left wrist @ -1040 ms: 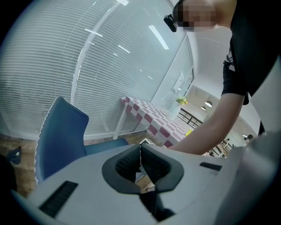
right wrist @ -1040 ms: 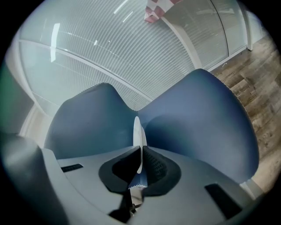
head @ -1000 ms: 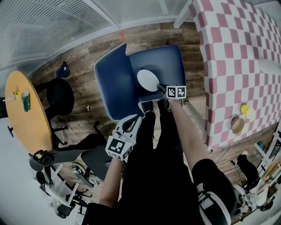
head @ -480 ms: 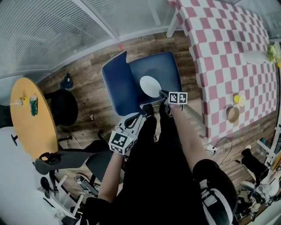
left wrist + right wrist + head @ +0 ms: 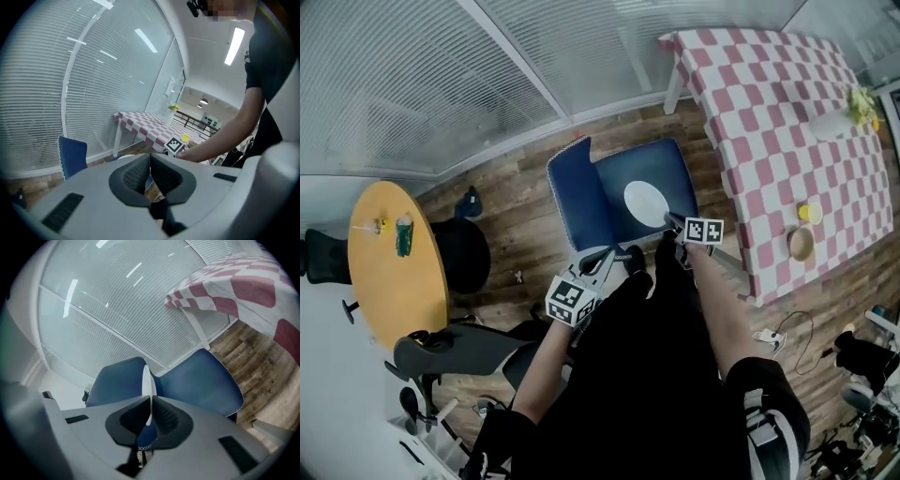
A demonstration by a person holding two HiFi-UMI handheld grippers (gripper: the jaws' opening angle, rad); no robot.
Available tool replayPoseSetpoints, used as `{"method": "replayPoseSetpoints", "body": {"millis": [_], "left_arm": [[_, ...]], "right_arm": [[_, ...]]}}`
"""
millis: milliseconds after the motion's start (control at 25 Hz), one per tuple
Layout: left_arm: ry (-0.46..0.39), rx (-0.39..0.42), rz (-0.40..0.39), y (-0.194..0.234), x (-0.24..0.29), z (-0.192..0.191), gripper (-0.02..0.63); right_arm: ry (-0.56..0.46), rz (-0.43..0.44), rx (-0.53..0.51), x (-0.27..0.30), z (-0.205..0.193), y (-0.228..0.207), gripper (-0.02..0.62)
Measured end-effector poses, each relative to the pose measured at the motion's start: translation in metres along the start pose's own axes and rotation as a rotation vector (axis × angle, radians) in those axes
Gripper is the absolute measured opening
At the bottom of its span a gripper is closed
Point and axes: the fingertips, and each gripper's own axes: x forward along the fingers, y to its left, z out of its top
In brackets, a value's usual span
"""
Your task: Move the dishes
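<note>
Right tongs point(image 5: 673, 221) lifted plate point(image 5: 646, 202) higher; left tongs point(image 5: 614, 255) rose.

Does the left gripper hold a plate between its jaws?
No, in the left gripper view the jaws of the left gripper meet with nothing between them.

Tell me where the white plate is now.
In the head view the white plate is near the centre, clamped by the right hand-held gripper over the blue chair, left of the checkered table.
</note>
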Motion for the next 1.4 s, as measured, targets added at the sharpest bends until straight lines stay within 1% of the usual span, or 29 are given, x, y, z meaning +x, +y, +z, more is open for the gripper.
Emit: {"method": "replayPoseSetpoints", "body": {"millis": [80,200,400,640,800,920,1120,1400], "left_arm": [[0.006,0.010,-0.004,-0.005,-0.006,0.001,0.021],[0.015,0.030,-0.008,-0.012,-0.010,0.003,0.021],[-0.011,0.047,-0.004,-0.028,-0.004,0.011,0.021],[-0.013,0.073,-0.008,-0.064,0.007,0.014,0.021],[-0.008,0.085,0.008,-0.093,0.023,0.009,0.021],[-0.019,0.077,0.025,-0.125,0.041,0.009,0.021],[-0.056,0.053,0.037,-0.194,0.078,0.013,0.021],[-0.073,0.055,-0.012,-0.298,0.126,0.010,0.021]], "right_arm": [[0.000,0.014,-0.010,-0.013,-0.003,0.009,0.029],[-0.011,0.030,0.009,-0.030,-0.009,0.015,0.029],[-0.059,0.045,0.045,-0.059,-0.011,0.010,0.029],[-0.071,0.074,0.035,-0.091,-0.021,0.006,0.029],[-0.091,0.105,0.040,-0.118,-0.023,-0.005,0.029],[-0.106,0.132,0.047,-0.150,-0.021,-0.018,0.029],[-0.136,0.165,0.031,-0.216,-0.011,-0.043,0.029],[-0.181,0.183,0.029,-0.309,-0.006,-0.089,0.029]]}}
